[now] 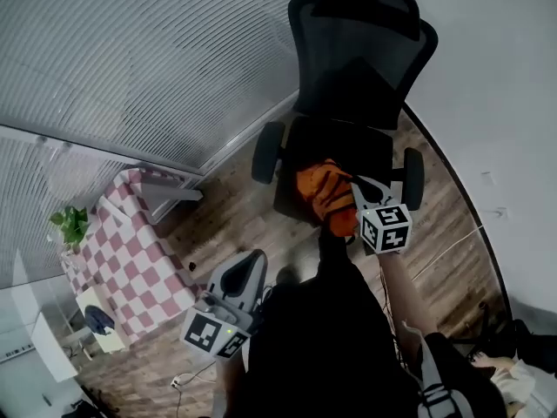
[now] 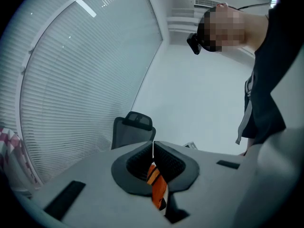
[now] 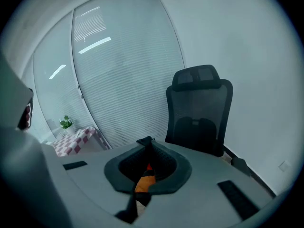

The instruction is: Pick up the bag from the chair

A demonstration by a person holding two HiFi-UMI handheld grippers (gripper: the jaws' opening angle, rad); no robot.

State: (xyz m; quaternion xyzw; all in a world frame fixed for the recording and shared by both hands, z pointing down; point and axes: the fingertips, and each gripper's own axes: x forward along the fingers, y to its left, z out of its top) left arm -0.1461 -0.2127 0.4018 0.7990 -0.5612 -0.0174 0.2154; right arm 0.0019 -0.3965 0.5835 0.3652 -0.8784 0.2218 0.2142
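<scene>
The right tongs pinch the orange bag, which is over the chair at the person's 12 o'clock. The left tongs are pressed together and empty at 7 o'clock. The lift looks begun; next the bag must rise clear of the chair without slipping.

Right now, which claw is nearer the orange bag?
Right. The right claw is at the bag, shut on it over the seat of the chair. The left claw is back near the person's body, apart from the bag.
</scene>
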